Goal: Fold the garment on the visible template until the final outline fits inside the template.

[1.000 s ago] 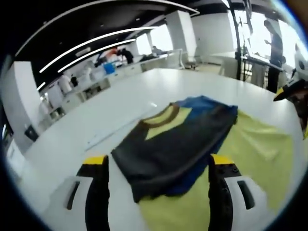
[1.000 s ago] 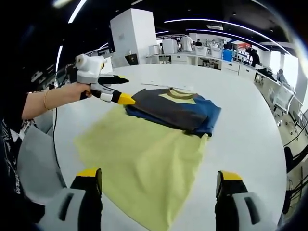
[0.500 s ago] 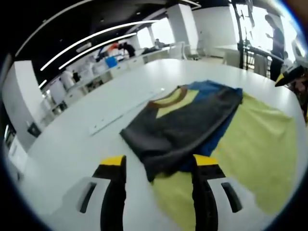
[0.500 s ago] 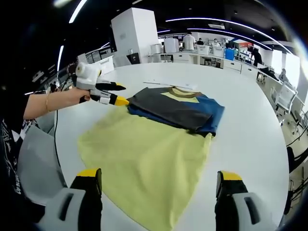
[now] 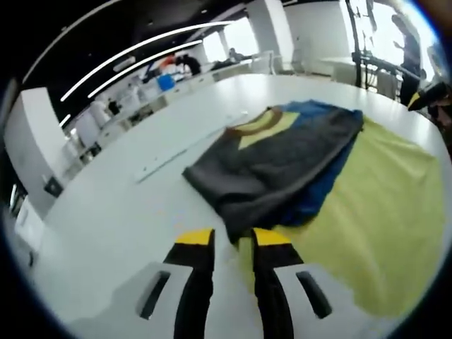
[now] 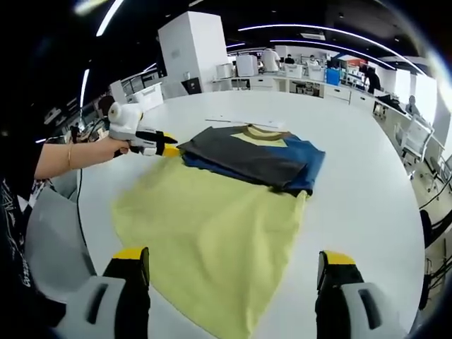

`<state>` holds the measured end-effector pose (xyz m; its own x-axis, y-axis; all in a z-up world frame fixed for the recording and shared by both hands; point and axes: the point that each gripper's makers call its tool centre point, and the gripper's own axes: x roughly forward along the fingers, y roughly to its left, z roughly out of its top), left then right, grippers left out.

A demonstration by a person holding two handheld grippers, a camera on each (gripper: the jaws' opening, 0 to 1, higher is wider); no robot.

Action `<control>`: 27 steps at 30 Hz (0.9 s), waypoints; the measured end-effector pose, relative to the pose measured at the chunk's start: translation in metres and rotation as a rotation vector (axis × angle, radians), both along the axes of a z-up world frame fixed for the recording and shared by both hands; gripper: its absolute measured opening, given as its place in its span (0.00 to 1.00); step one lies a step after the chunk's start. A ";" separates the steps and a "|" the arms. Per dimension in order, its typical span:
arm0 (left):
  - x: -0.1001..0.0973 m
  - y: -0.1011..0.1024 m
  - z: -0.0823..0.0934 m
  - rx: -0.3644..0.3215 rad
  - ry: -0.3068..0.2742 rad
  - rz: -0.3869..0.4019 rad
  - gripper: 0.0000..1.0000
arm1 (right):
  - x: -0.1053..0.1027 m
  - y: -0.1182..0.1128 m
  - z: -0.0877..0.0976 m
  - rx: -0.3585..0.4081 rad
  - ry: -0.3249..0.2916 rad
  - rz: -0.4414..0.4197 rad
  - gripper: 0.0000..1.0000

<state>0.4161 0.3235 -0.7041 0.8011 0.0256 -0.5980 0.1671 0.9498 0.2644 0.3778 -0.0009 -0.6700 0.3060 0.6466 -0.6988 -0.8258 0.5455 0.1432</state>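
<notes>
1. Left gripper: jaws have been brought in from wide to a narrow gap over the last sec, tips now right at the near corner of the garment. Whether cloth is actually pinched can't be told.
2. Seen from the right gripper view, left gripper is low at the garment's left edge.
3. Right gripper: jaws wide, nothing held, hovering near edge of the yellow template.
4. Garment sits folded on the template's far part, on the white table.
5. Looks like a corner grab is being set up for another fold, imo.
</notes>
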 end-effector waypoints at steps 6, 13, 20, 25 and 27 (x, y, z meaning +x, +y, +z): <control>0.005 0.001 -0.003 0.006 -0.001 -0.006 0.06 | 0.003 -0.004 -0.001 -0.004 0.000 -0.013 0.99; -0.001 -0.004 -0.005 0.019 -0.004 -0.018 0.00 | 0.003 -0.007 -0.001 -0.004 0.003 -0.028 0.99; -0.006 -0.006 -0.006 0.036 -0.005 -0.026 0.00 | 0.001 -0.003 -0.001 0.002 0.005 -0.025 0.99; -0.007 -0.004 -0.007 0.033 -0.005 -0.016 0.00 | 0.001 -0.002 0.000 0.006 0.004 -0.026 0.99; -0.007 -0.004 -0.007 0.032 -0.002 -0.015 0.00 | 0.001 -0.002 0.000 0.006 0.006 -0.025 0.99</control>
